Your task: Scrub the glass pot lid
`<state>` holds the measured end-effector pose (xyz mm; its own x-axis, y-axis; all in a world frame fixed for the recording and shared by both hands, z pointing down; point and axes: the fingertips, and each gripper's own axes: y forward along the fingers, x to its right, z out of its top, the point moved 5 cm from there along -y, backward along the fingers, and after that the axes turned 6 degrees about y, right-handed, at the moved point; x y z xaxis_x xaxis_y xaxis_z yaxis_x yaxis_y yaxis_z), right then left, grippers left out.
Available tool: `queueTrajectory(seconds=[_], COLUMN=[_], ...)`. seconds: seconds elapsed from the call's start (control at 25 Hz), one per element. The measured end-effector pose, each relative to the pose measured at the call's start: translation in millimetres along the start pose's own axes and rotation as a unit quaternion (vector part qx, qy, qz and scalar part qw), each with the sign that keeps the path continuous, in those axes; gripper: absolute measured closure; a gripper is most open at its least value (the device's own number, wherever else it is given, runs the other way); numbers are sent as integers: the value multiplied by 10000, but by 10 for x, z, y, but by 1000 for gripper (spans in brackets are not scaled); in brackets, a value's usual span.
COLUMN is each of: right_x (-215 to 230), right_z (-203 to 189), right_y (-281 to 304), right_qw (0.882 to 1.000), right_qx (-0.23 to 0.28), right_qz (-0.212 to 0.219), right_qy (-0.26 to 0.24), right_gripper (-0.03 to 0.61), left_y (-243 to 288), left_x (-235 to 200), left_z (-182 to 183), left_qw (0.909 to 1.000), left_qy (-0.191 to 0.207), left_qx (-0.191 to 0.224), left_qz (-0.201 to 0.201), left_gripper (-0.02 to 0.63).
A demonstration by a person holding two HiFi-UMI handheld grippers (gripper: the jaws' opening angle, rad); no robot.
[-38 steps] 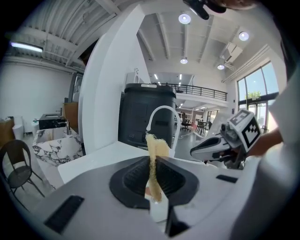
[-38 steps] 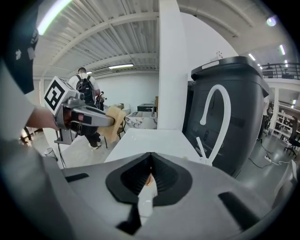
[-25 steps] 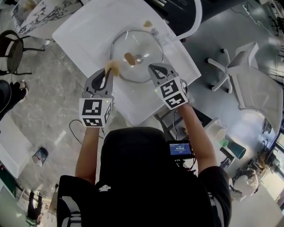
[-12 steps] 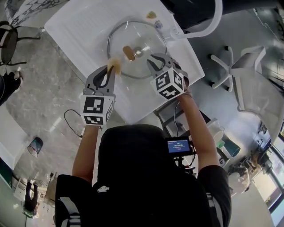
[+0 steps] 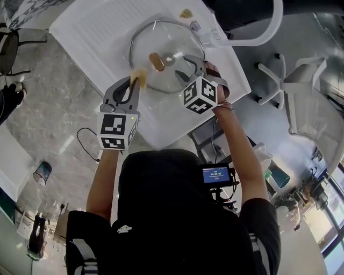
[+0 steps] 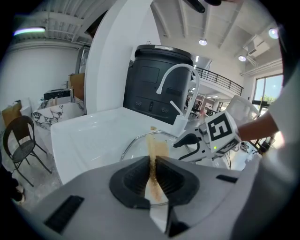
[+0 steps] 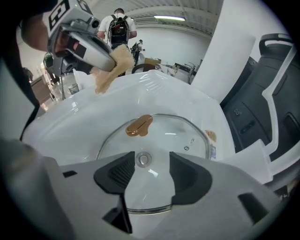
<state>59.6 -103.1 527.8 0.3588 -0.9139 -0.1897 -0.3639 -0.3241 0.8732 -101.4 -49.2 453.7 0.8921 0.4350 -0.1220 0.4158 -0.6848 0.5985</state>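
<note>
Fingers [image 6: 133,176] of the left gripper [image 6: 153,161] are clamped together on a thin tan sponge [image 6: 157,149], which sticks out past their tips. In the head view this left gripper [image 5: 134,80] holds the sponge [image 5: 138,75] at about eight o'clock on the rim of the glass lid [image 5: 161,43]. Whether the sponge touches the glass is hard to tell; it seems to sit just at the edge.

On the right gripper [image 7: 152,161] the fingers [image 7: 117,176] stand apart, having just been opening, and the pads press on nothing. Between them shows the lid's small metal hub [image 7: 143,160], with the glass lid [image 7: 173,133] spreading out beyond and to both sides. From above, the right gripper [image 5: 189,64] is over the lid at about four o'clock from the hub [image 5: 170,60].

A brown smear [image 7: 138,125] lies on the glass near the hub, at about nine o'clock from it in the head view [image 5: 156,62]. The lid lies flat on a white worktop [image 5: 107,32]. A tan scrap [image 5: 186,13] sits just off its rim at about one o'clock.
</note>
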Motion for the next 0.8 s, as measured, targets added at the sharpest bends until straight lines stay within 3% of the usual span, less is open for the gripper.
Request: queueTrajectory(seconds=[0.16, 0.44, 0.8], right_x=[-1, -11, -12], right_z=[-19, -52, -76], right_y=[62, 97, 143], right_qw=[10000, 9991, 9980], right_qx=[-30, -69, -62], right_qz=[74, -240, -401], right_qy=[37, -346, -481], right_gripper=[311, 307, 307], left_y=[44, 136, 306], left_x=[-13, -46, -76], left_z=[-3, -21, -27], left_qw=[10000, 9999, 9996], left_qy=[-21, 10, 88], left_qx=[-40, -153, -246], left_qz=[-25, -70, -122], left_gripper=[591, 591, 591])
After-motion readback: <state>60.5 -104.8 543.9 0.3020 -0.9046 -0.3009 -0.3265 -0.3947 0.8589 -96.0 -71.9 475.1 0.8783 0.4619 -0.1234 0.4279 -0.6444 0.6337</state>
